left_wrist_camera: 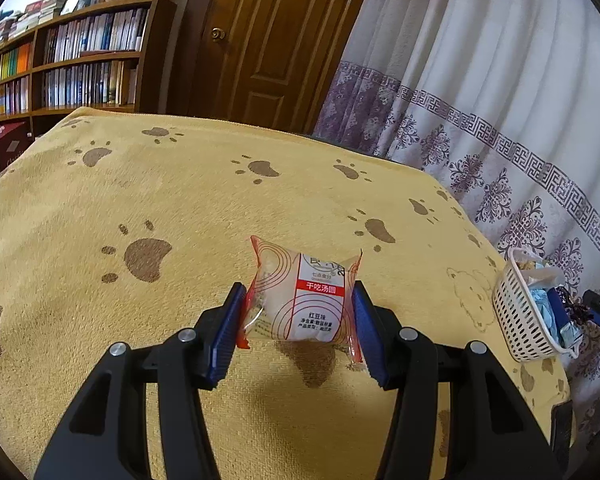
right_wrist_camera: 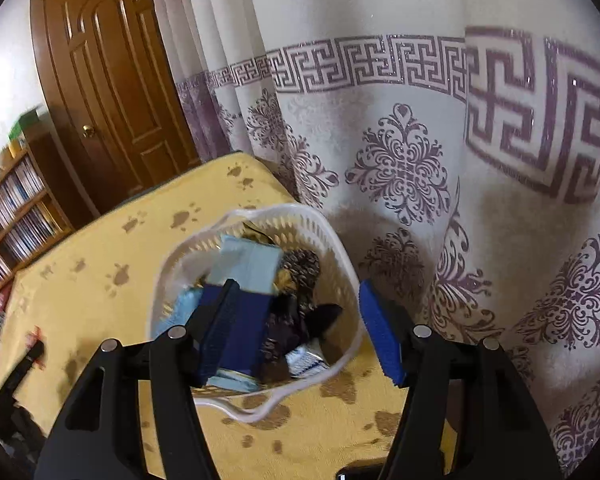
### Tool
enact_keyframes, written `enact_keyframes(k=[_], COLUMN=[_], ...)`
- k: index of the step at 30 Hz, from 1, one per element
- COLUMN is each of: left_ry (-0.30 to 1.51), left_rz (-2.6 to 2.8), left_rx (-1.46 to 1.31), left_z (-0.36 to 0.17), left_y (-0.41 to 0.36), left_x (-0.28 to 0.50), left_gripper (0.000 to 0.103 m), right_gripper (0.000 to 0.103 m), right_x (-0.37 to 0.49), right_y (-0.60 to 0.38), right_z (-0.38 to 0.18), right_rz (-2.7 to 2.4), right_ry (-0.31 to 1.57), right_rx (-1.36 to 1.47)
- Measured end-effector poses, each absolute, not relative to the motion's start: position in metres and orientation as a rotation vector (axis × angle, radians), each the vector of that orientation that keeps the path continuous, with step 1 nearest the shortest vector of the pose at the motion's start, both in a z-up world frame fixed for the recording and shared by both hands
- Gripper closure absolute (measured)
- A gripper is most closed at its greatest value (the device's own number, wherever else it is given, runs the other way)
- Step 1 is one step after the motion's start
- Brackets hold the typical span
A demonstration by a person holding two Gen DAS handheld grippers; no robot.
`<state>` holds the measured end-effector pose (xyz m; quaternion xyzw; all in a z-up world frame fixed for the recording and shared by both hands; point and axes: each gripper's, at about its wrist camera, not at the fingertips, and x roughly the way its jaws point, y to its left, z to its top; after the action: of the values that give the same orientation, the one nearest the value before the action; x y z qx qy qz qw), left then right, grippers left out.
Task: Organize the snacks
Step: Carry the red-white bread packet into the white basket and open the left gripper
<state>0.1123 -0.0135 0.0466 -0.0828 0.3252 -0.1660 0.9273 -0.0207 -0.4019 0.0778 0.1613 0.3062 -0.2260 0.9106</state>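
L gripper (left_wrist_camera: 298, 320) pads pinch sealed snack packet (left_wrist_camera: 300, 300) by its side seams, clear of yellow paw-print cloth (left_wrist_camera: 180, 200) | R gripper (right_wrist_camera: 296, 328) jaws apart, empty, over white basket (right_wrist_camera: 320, 216) far right, prob. just dropped a snack in | packet likely goes there next

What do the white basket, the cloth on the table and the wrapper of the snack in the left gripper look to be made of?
White basket: likely moulded plastic, with regular slotted holes and a smooth rim. Cloth: soft plush or fleece, matte and fuzzy, printed with paw marks. Snack wrapper: thin glossy plastic film, partly see-through, with crimped red edges.
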Motion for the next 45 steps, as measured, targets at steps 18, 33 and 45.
enact_keyframes(k=[18,33,45], left_ry=[0.665,0.648,0.679], left_rz=[-0.446,-0.692,-0.827], left_rx=[-0.113,0.068,0.158], left_z=[0.076,0.109,0.108], left_y=[-0.065,-0.21,-0.295], left_x=[0.078,0.051,0.051], left_gripper=[0.05,0.049,0.049], right_gripper=[0.039,0.039,0.039], right_x=[-0.061,-0.105,-0.12], right_y=[-0.386,-0.378,-0.383], right_z=[0.075,0.074,0.058], right_rz=[-0.398,-0.309,-0.309], right_ry=[0.54,0.453,0.458], right_rx=[0.296,0.341,0.378])
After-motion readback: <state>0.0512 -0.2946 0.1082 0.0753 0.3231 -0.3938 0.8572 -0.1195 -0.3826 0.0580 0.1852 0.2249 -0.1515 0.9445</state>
